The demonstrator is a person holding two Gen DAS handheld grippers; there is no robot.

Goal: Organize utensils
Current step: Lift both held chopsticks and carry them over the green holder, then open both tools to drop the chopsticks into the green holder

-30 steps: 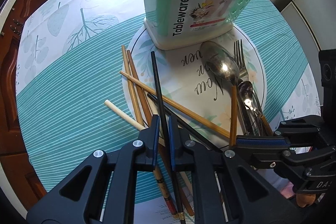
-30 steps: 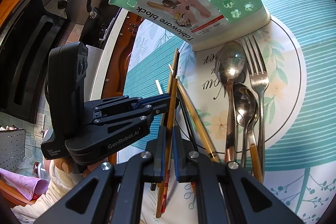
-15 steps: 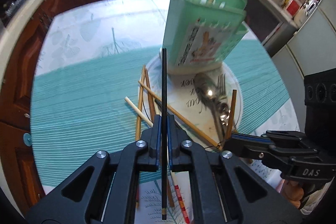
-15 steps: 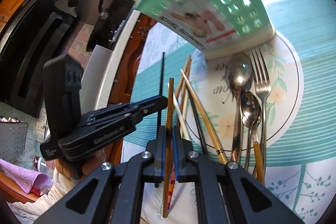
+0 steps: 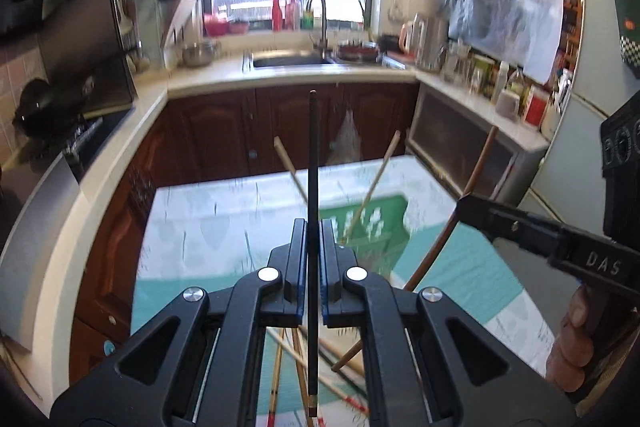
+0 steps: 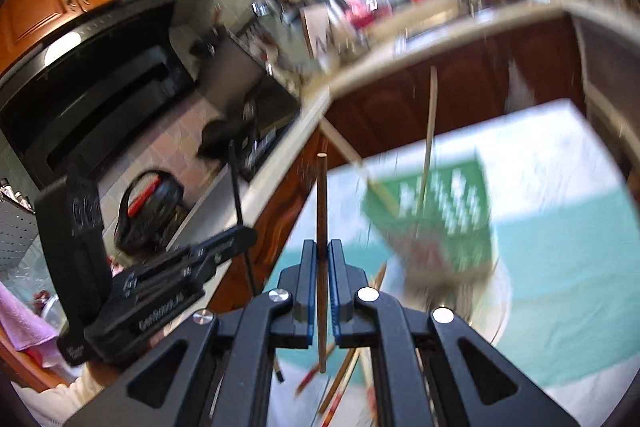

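A black chopstick [image 5: 312,187] is clamped by the left gripper [image 5: 314,227] – a brown chopstick [image 6: 321,203] by the right gripper [image 6: 322,247]; "DAS" is legible.

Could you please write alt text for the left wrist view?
The left gripper is shut on a black chopstick standing upright above a table. Beyond it is a green utensil holder with pale chopsticks; at right, the right gripper holds a brown chopstick.

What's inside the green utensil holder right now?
Two light wooden chopsticks stand in the green utensil holder, leaning apart, with their upper ends sticking out above the rim. Their lower ends are hidden by its wall, and blur hides whatever else may lie deeper inside.
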